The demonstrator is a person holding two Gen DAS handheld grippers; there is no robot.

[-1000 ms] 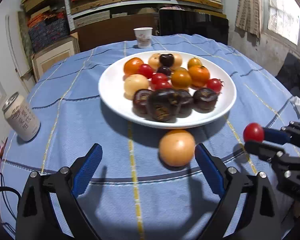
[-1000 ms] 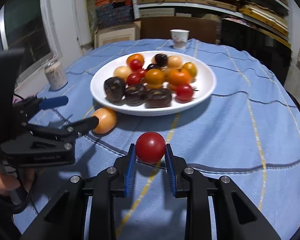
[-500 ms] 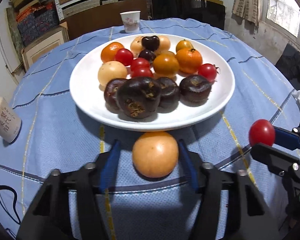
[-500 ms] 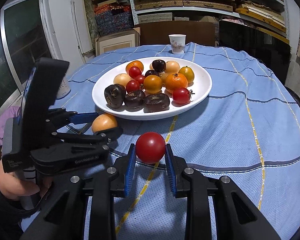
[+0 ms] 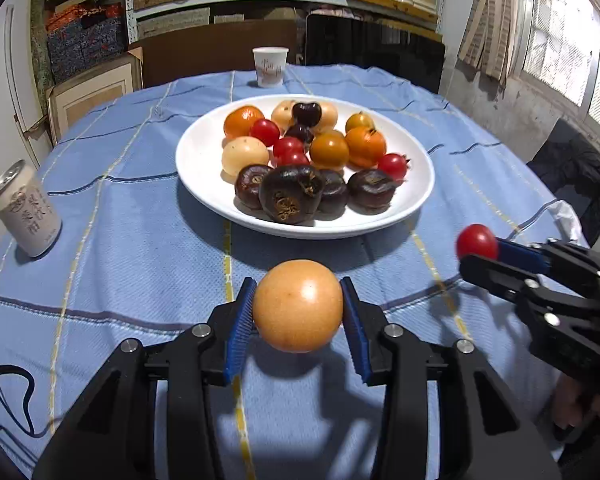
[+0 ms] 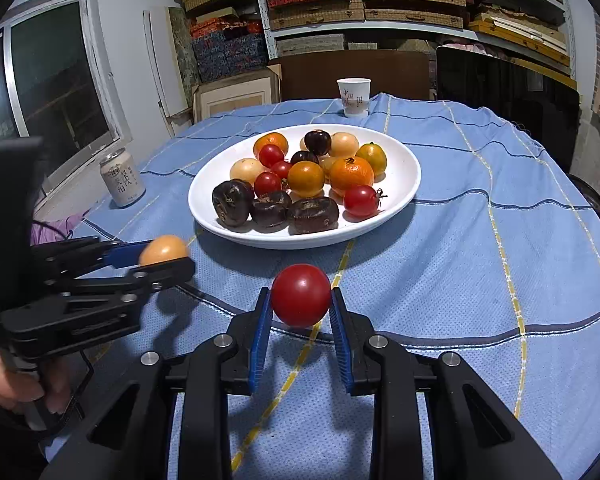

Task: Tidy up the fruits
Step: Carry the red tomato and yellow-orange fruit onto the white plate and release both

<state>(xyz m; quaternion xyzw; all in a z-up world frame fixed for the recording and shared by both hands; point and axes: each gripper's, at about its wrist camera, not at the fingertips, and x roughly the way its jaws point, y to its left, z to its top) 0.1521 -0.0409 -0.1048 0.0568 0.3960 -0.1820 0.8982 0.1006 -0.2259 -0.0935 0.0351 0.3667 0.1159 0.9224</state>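
My left gripper [image 5: 298, 316] is pinching the pale orange fruit [image 5: 298, 306] across its widest part, both blue pads [image 5: 236, 330] against its sides; the fruit appears lifted just clear of the tablecloth [image 5: 140, 248], near the table's front edge and just short of the plate's near rim. My right gripper [image 6: 300, 312] is clamped on a red cherry tomato [image 6: 301, 295] the same way, also in front of the plate. I judge both fruits light, smooth-skinned and soft enough to bruise or split, the tomato especially, so the hold should stay at the equator with no added squeeze (a round, glossy skin may roll out if the pads creep off centre). The white plate [image 5: 204, 184] sits at the table's middle and carries dark wrinkled fruits along its near rim, red cherry tomatoes, orange citrus-like fruits and pale ones behind; open room shows at its left and right rims. A drink can [image 5: 26, 210] stands near the left edge, a paper cup [image 5: 270, 66] at the far edge.
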